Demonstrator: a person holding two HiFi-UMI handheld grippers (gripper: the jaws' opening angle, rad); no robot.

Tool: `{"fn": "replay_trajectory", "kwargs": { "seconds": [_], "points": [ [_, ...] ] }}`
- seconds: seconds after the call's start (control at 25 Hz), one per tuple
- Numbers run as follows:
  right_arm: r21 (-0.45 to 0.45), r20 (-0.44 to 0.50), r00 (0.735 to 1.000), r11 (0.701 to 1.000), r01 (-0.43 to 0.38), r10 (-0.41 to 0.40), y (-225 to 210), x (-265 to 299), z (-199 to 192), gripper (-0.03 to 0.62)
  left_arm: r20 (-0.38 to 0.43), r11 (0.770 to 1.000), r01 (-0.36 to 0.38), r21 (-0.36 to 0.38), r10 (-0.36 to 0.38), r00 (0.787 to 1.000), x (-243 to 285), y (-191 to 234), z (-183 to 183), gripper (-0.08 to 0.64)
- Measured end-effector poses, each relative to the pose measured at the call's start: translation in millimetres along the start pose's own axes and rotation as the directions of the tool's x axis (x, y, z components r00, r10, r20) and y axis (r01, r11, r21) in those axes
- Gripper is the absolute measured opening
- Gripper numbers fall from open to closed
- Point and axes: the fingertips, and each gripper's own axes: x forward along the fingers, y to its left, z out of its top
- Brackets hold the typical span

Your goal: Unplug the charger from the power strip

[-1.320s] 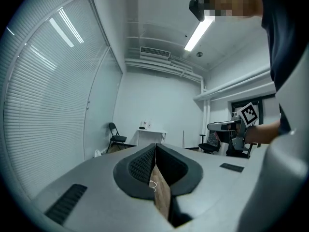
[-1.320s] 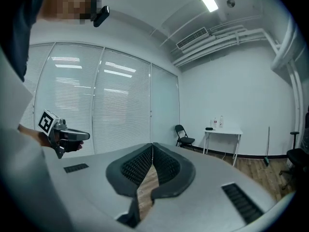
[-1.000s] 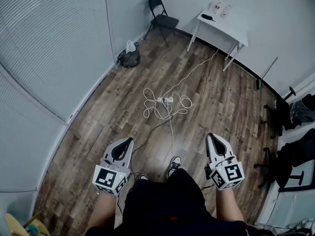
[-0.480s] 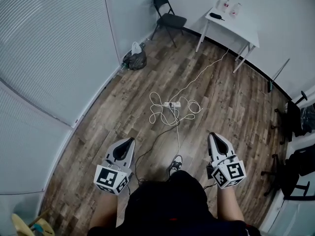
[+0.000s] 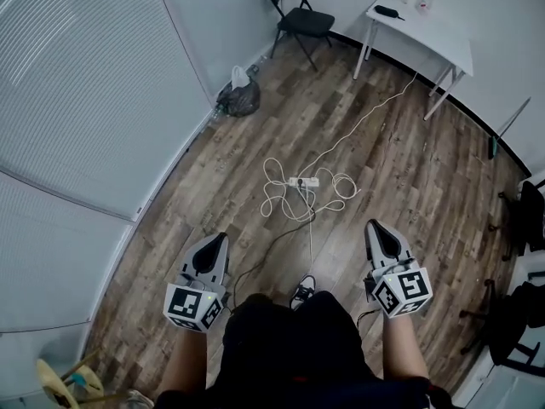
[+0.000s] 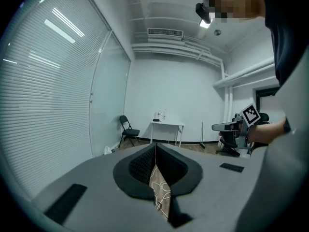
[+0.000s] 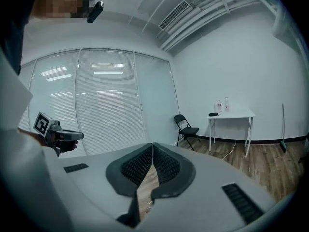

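A white power strip (image 5: 304, 181) lies on the wooden floor ahead, amid loops of white cable (image 5: 283, 196). One white cord runs from it to the far table and a dark cord (image 5: 271, 250) trails back toward my feet. The charger plug is too small to make out. My left gripper (image 5: 214, 244) and right gripper (image 5: 376, 228) are held level in front of my body, well short of the strip. Both are shut with nothing in them. In the left gripper view the jaws (image 6: 155, 146) meet at the tip; in the right gripper view the jaws (image 7: 153, 144) likewise.
A black folding chair (image 5: 298, 15) and a white table (image 5: 423, 32) with bottles stand at the far wall. Bags (image 5: 238, 96) lie by the blinds-covered glass wall (image 5: 94, 100) on the left. Dark office chairs (image 5: 521, 220) stand at the right edge.
I have walked forward across the room with both grippers. The power strip sits nearer to them, and the chair and table have slid toward the top right. Both grippers stay shut.
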Motion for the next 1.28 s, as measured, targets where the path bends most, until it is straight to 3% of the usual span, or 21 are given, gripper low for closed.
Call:
{"fn": "replay_trajectory", "kwargs": {
  "seconds": [0.2,0.6,0.8,1.04,1.28],
  "points": [
    [0.048,0.008,1.000,0.999,0.021,-0.022,-71.0,18.2,4.7,0.023,-0.018,1.000,0.000,-0.013,0.000,1.000,61.0,-17.3,10.5,0.023],
    [0.093,-0.027,0.995,0.991,0.097,-0.095,-125.0,42.7,4.1,0.023,-0.028,0.991,0.133,-0.003,-0.133,0.991,171.5,-24.2,46.3,0.023],
    [0.095,-0.066,0.986,0.983,0.156,-0.150,-138.4,83.7,2.3,0.023,-0.029,0.983,0.184,-0.013,-0.185,0.982,226.3,9.5,50.4,0.023],
    [0.043,-0.128,0.979,0.986,0.164,-0.157,-130.5,187.2,4.8,0.023,-0.072,0.967,0.256,0.012,-0.255,0.964,288.2,80.1,45.5,0.023],
    [-0.014,-0.182,0.969,0.986,0.169,-0.168,-149.5,278.3,-14.1,0.023,-0.123,0.964,0.265,-0.011,-0.264,0.956,353.1,136.0,10.4,0.023]
  ]
}}
